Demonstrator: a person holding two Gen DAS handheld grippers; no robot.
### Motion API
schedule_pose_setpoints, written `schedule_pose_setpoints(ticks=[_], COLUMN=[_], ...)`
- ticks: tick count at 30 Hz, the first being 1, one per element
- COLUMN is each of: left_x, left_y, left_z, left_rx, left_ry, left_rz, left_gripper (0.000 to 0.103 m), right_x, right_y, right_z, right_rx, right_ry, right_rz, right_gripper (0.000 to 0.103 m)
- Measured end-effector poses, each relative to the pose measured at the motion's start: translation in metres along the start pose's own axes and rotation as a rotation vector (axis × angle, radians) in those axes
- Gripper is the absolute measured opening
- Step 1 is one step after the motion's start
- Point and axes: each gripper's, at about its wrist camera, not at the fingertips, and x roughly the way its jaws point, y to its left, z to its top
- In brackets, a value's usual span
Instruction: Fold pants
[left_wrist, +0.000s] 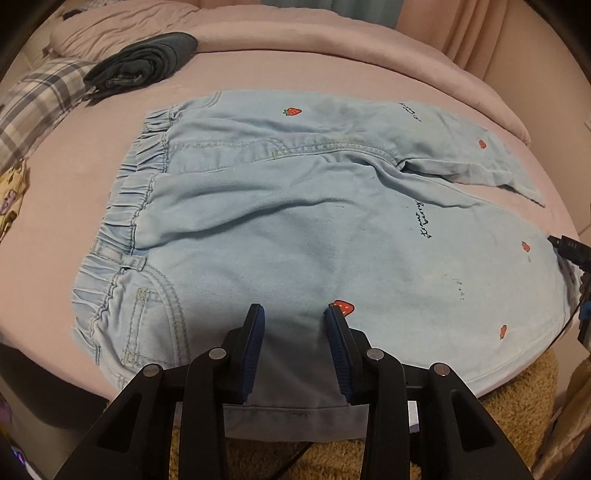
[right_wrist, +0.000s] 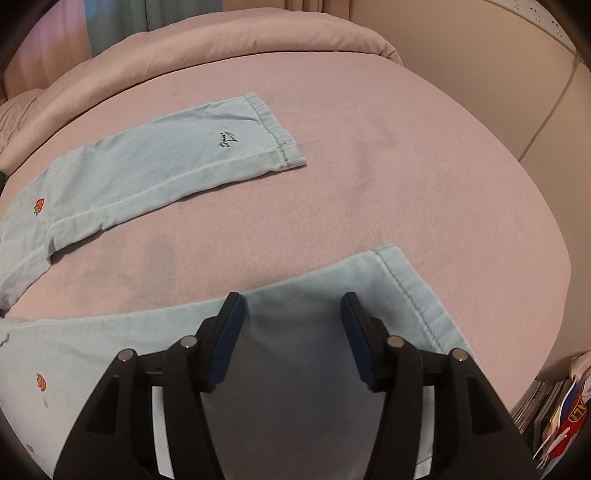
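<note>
- Pale blue denim pants (left_wrist: 295, 221) with small red strawberry prints and dark script lettering lie spread flat on a bed covered by a pink sheet (left_wrist: 55, 221); the gathered elastic waistband (left_wrist: 125, 210) sits at 9 o'clock in the left wrist view, and the near edge reaches the bed's front edge.
- In the right wrist view the two legs lie apart: the far leg (right_wrist: 166, 162) runs from 9 o'clock toward 12 o'clock and ends in a stitched hem, while the near leg (right_wrist: 295, 332) lies at 6 o'clock.
- Left hand-held gripper (left_wrist: 293, 314), black with blue pads, hovers over the near edge of the pants at 6 o'clock, jaws spread apart with nothing between them.
- Right hand-held gripper (right_wrist: 293, 301) hangs over the near leg close to its hem, jaws likewise parted and gripping nothing.
- A folded dark grey garment (left_wrist: 144, 62) rests at 11 o'clock, well apart from the pants, beside a plaid pillow (left_wrist: 40, 99).
- A rolled pink duvet (right_wrist: 240, 37) lines the far side of the bed.
</note>
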Motion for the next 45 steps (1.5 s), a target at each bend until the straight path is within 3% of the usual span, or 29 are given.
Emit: schedule_pose_setpoints(ticks=[5, 8, 9, 10, 12, 15, 18, 22, 23, 24, 25, 26, 29, 32, 34, 37, 39, 41, 43, 44, 45], left_x=[-0.007, -0.018, -0.025, -0.032, -0.041, -0.033, -0.009, 0.02, 0.027, 0.032, 0.034, 0.035, 0.036, 0.034, 0.034, 0.035, 0.034, 0.029, 0.022, 0.018, 0.016], left_y=[0.002, 0.01, 0.013, 0.017, 0.029, 0.047, 0.067, 0.08, 0.082, 0.083, 0.085, 0.085, 0.087, 0.097, 0.103, 0.106, 0.106, 0.11, 0.118, 0.125, 0.132], left_z=[-0.004, 0.012, 0.02, 0.028, 0.048, 0.076, 0.095, 0.101, 0.102, 0.102, 0.1, 0.1, 0.099, 0.104, 0.105, 0.105, 0.108, 0.114, 0.122, 0.128, 0.133], left_rx=[-0.006, -0.035, -0.042, -0.049, -0.083, -0.129, -0.215, -0.242, -0.246, -0.246, -0.237, -0.224, -0.212, -0.233, -0.25, -0.262, -0.265, -0.273, -0.291, -0.309, -0.327], left_ry=[0.021, 0.036, 0.009, -0.021, -0.087, -0.111, -0.062, -0.018, -0.007, 0.0, -0.002, -0.008, 0.001, 0.013, 0.016, 0.012, 0.017, 0.015, -0.008, -0.021, -0.03], left_rz=[-0.032, -0.051, -0.055, -0.052, -0.019, 0.001, -0.008, 0.024, 0.042, 0.06, 0.075, 0.091, 0.104, 0.082, 0.065, 0.048, 0.043, 0.021, 0.015, 0.027, 0.044], left_gripper=[0.038, 0.039, 0.044, 0.055, 0.07, 0.07, 0.07, 0.07, 0.07, 0.07, 0.07, 0.07, 0.07, 0.07, 0.07, 0.07, 0.07, 0.07, 0.07, 0.07, 0.07], right_x=[0.014, 0.009, 0.006, 0.001, -0.001, 0.011, 0.033, 0.063, 0.071, 0.079, 0.084, 0.085, 0.074, 0.042, 0.036, 0.056, 0.091, 0.086, 0.078, 0.071, 0.064], right_y=[0.01, 0.012, 0.013, 0.01, 0.004, -0.005, -0.007, 0.005, 0.01, 0.015, 0.019, 0.023, 0.017, 0.009, 0.004, -0.003, -0.001, 0.008, 0.021, 0.026, 0.03], right_z=[0.023, 0.031, 0.035, 0.04, 0.052, 0.079, 0.102, 0.124, 0.126, 0.127, 0.125, 0.125, 0.129, 0.131, 0.128, 0.12, 0.111, 0.11, 0.119, 0.124, 0.13], right_rx=[-0.009, -0.042, -0.052, -0.051, -0.025, 0.021, 0.066, 0.09, 0.087, 0.079, 0.063, 0.048, 0.119, 0.088, 0.102, 0.097, 0.091, 0.032, -0.056, -0.09, -0.106], right_ry=[-0.004, 0.009, 0.008, -0.002, -0.003, 0.025, 0.061, 0.085, 0.094, 0.098, 0.082, 0.04, 0.017, -0.083, -0.08, -0.007, 0.094, 0.058, 0.099, 0.108, 0.093], right_rz=[-0.025, -0.036, -0.027, -0.007, 0.032, 0.083, 0.093, 0.168, 0.175, 0.163, 0.126, 0.092, 0.113, 0.101, 0.101, 0.079, 0.074, 0.024, -0.035, -0.044, -0.039], right_gripper=[0.058, 0.059, 0.061, 0.063, 0.075, 0.078, 0.078, 0.077, 0.073, 0.059, 0.042, 0.009, 0.009, 0.009, 0.009, 0.009, 0.011, 0.014, 0.045, 0.073, 0.079])
